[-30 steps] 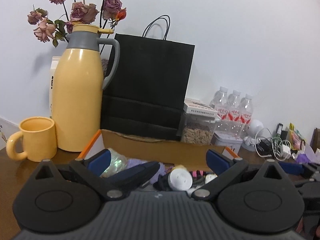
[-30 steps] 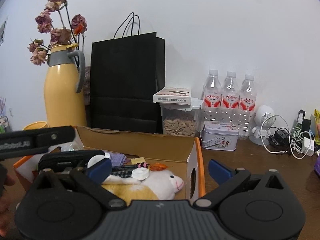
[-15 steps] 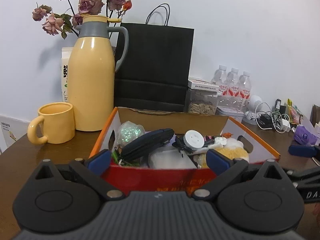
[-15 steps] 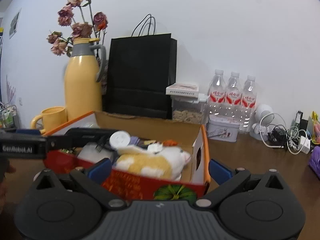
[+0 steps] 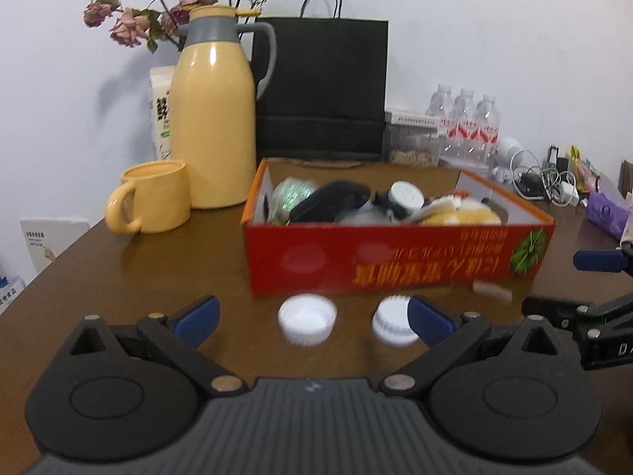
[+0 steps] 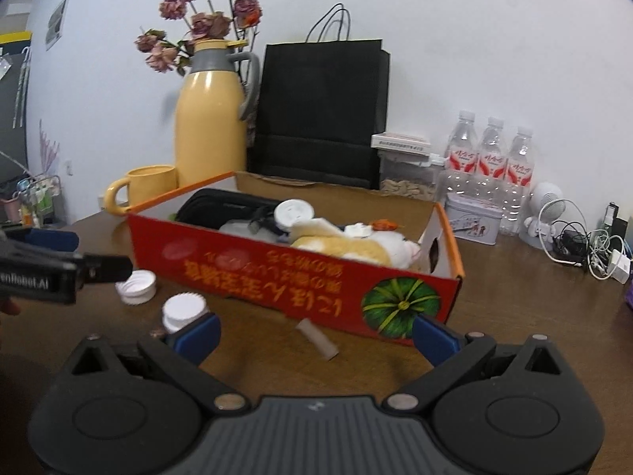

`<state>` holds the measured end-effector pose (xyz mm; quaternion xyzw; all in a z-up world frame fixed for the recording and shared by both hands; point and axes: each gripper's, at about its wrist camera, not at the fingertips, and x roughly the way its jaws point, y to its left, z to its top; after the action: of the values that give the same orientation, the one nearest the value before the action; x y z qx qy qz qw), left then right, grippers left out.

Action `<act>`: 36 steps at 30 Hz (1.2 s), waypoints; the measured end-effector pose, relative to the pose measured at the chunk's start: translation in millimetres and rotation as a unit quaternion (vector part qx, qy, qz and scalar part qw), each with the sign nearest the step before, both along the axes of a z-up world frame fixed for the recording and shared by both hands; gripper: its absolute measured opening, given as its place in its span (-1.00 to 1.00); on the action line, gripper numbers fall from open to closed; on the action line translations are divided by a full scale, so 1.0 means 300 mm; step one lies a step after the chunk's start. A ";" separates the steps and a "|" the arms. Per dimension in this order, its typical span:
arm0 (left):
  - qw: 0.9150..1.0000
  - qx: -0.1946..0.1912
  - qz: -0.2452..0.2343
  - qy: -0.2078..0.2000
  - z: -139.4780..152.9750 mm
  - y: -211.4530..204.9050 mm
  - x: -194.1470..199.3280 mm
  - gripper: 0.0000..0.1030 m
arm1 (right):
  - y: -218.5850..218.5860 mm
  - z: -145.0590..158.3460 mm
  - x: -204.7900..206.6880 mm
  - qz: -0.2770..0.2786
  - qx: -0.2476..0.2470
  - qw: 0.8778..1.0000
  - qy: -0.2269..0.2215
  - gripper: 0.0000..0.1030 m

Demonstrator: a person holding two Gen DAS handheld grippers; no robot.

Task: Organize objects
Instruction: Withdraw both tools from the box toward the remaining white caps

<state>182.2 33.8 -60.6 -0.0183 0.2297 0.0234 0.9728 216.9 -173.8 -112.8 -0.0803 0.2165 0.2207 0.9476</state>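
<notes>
A red cardboard box (image 5: 395, 253) stands open on the brown table, holding a black pouch (image 5: 332, 198), a white round disc (image 5: 405, 194), a yellow-and-white plush toy (image 5: 459, 213) and a shiny green ball (image 5: 294, 194). Two white bottle caps (image 5: 306, 318) (image 5: 391, 320) and a small beige cylinder (image 5: 492, 291) lie on the table in front of it. My left gripper (image 5: 312, 316) is open and empty above the caps. My right gripper (image 6: 314, 332) is open and empty, near the cylinder (image 6: 316, 338) and the box (image 6: 277, 265). The left gripper (image 6: 91, 253) shows at the left edge of the right wrist view.
Behind the box stand a yellow thermos jug (image 5: 215, 118), a yellow mug (image 5: 152, 198), a black paper bag (image 5: 322, 87) and three water bottles (image 5: 467, 122). A tin (image 6: 472, 217), a small fan (image 6: 544, 213) and tangled cables (image 5: 546, 182) sit at the right.
Both grippers have drawn back from over the box toward the table's near side. The box's red front, the two caps and the cylinder have come into view.
</notes>
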 end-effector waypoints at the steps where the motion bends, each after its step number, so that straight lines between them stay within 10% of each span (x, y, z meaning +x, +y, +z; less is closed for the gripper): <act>1: 1.000 -0.003 0.004 0.002 -0.005 0.011 -0.011 1.00 | 0.005 -0.004 -0.008 0.003 -0.001 1.000 0.002 1.00; 22: 0.998 -0.043 0.045 0.024 -0.027 0.146 -0.052 1.00 | 0.140 -0.049 -0.015 0.026 -0.011 0.998 0.050 1.00; 28: 0.995 -0.067 0.060 0.032 -0.032 0.188 -0.046 1.00 | 0.263 -0.056 0.046 0.050 -0.022 0.997 0.052 0.71; 36: 0.995 -0.072 0.061 0.039 -0.040 0.192 -0.040 1.00 | 0.359 -0.066 0.122 0.069 -0.031 0.994 0.076 -0.16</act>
<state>170.0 91.4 -72.5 -0.1010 0.2674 0.0673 0.9559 253.6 -66.0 -132.7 -0.1075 0.2882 0.2845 0.9080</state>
